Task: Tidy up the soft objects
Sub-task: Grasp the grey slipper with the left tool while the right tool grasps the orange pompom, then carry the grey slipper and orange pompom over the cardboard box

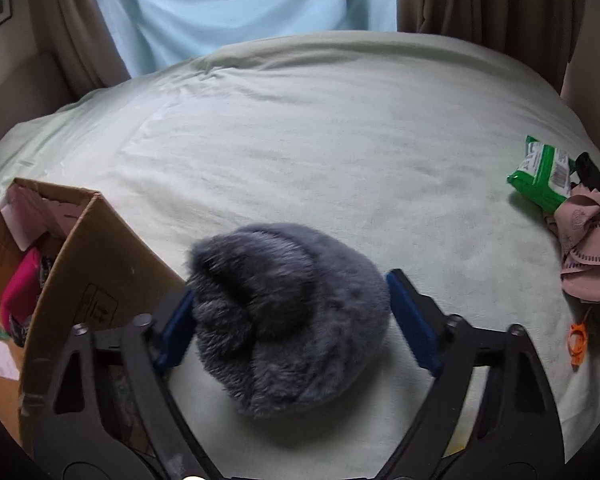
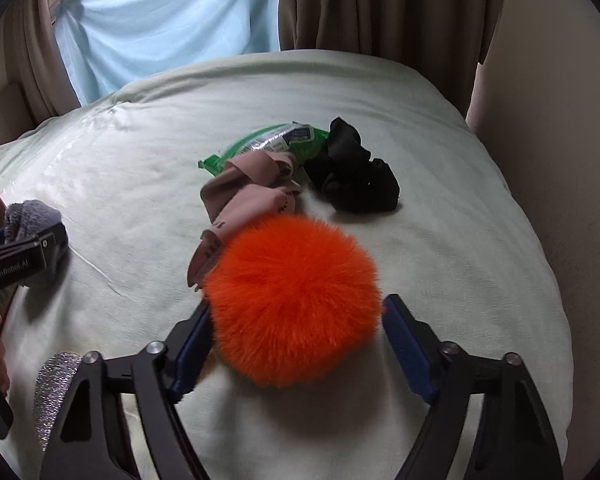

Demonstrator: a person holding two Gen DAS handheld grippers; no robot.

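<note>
Left wrist view: my left gripper (image 1: 290, 316) spread around fluffy grey plush hat (image 1: 288, 316); cardboard box (image 1: 80, 264), lower left, part-filled. Right gripper (image 2: 296, 336) spread around orange fur pompom (image 2: 294, 300); several remain.

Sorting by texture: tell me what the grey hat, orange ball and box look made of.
Grey hat: plush faux fur, matte, long fuzzy pile. Orange ball: fluffy fur-like fibre, wispy halo edge; real or synthetic unclear. Box: brown corrugated cardboard, dull, printed handling marks.

the grey hat (image 1: 296, 320) is shaggy matt fur; the round orange pompom (image 2: 296, 304) is long, fluffy fur. the brown box (image 1: 80, 264) is rough matt cardboard, the green packet (image 2: 276, 142) glossy plastic film, the pale green bedsheet (image 1: 300, 140) soft, faintly creased cloth.
</note>
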